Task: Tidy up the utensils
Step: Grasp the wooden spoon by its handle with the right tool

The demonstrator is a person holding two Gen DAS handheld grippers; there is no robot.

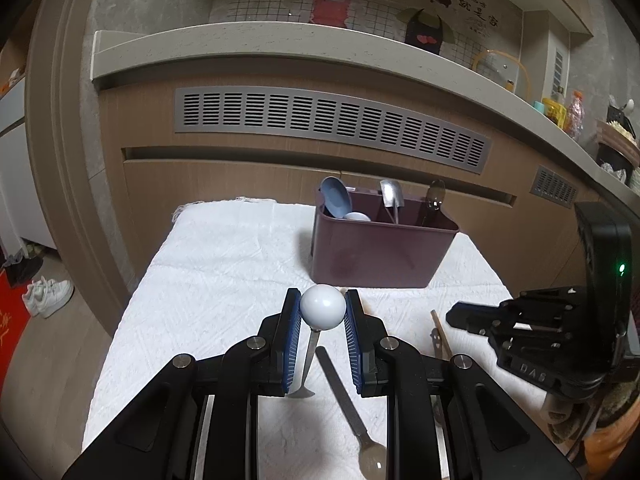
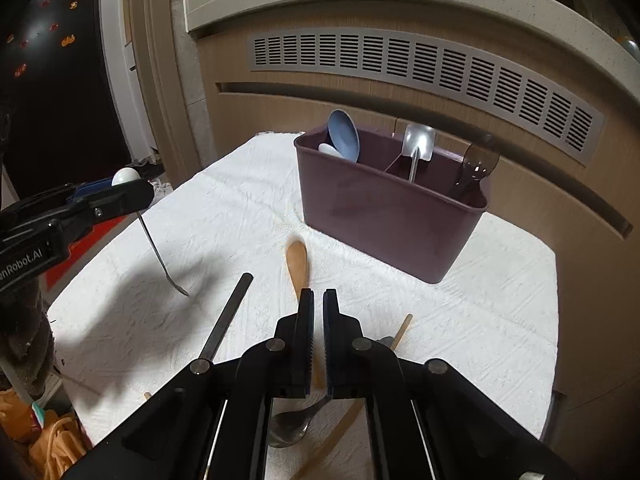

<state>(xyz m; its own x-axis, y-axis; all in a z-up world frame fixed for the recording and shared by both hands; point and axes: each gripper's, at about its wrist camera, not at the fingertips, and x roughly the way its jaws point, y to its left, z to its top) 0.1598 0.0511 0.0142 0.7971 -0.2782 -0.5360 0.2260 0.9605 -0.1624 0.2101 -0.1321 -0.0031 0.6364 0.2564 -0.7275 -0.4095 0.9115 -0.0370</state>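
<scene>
Your left fingers point(image 1: 294, 322) clamp the ball-ended fork point(image 1: 322, 307); right gripper point(image 2: 318, 312) nearly closed, empty. Caddy point(image 1: 376, 252), upper centre, holds four utensils; several remain on the cloth point(image 1: 224, 280).

A bench under a white cloth point(image 2: 240, 208) carries a maroon caddy point(image 2: 384, 220) near its far edge. Nearer lie a wooden spoon point(image 2: 297, 264), a dark flat handle point(image 2: 228, 316), a metal spoon point(image 2: 292, 424) and a chopstick point(image 2: 401, 332).

soft indoor light brightens the white cloth point(image 2: 460, 320), a dark blurred shadow pools at its left, and fisheye edges bend and blacken.
</scene>
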